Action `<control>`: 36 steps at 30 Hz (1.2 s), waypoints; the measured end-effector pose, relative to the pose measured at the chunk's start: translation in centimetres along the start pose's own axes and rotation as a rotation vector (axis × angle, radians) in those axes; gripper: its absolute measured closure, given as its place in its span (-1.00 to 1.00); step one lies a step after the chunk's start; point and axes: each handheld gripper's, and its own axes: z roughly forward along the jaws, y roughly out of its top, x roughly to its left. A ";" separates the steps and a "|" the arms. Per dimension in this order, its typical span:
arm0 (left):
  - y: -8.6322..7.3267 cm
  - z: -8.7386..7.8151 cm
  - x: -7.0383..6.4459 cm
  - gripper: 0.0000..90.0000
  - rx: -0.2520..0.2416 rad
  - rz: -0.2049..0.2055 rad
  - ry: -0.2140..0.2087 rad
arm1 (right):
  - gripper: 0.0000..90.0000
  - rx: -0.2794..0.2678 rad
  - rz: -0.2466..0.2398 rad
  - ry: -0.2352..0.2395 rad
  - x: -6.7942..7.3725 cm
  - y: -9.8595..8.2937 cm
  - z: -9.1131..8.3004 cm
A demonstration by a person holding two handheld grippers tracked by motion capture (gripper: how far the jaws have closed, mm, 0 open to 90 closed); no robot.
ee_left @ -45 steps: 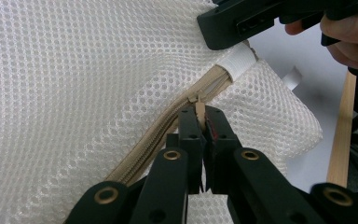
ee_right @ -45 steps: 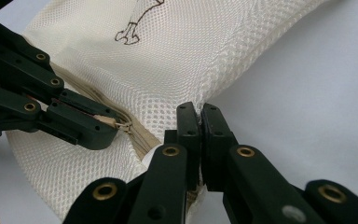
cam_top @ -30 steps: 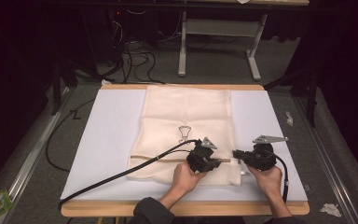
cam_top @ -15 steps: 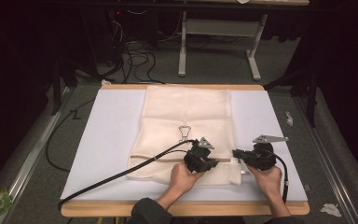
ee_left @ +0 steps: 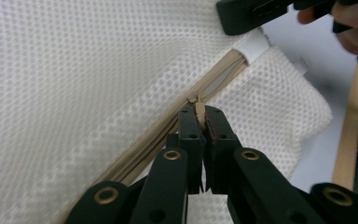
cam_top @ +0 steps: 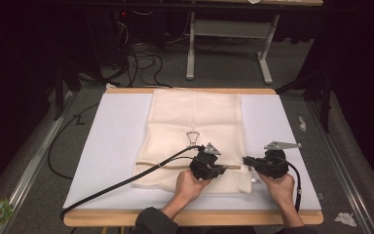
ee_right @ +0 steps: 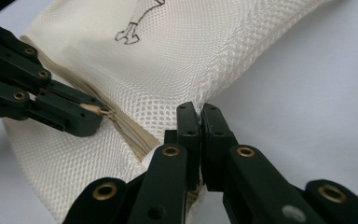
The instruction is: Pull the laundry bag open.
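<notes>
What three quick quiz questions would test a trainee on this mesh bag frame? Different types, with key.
1. True or false: the left claw is shut on the zipper pull.
2. What does the right claw pinch? A) the cable B) the mesh bag at the zipper's end C) the table edge
3. Fill in: the zipper runs across the bag's ____ end, the one closest to the person.

Key: 1 true; 2 B; 3 near.
</notes>
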 end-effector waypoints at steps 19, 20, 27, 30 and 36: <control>-1.1 -2.2 1.5 0.94 -0.028 -0.057 0.022 | 0.98 -0.004 0.011 -0.001 -0.2 0.0 -0.1; -1.1 -2.3 1.5 0.94 -0.028 -0.055 0.025 | 0.98 -0.005 0.011 -0.002 -0.2 0.0 -0.1; -1.6 -3.2 2.0 0.94 -0.036 -0.069 0.040 | 0.98 -0.006 0.011 -0.003 -0.3 0.0 -0.1; -1.8 -3.5 2.2 0.94 -0.041 -0.071 0.043 | 0.98 -0.006 0.009 -0.005 -0.3 0.0 -0.1; -2.3 -4.1 2.5 0.94 -0.055 -0.078 0.054 | 0.98 -0.006 0.009 -0.007 -0.3 0.0 -0.1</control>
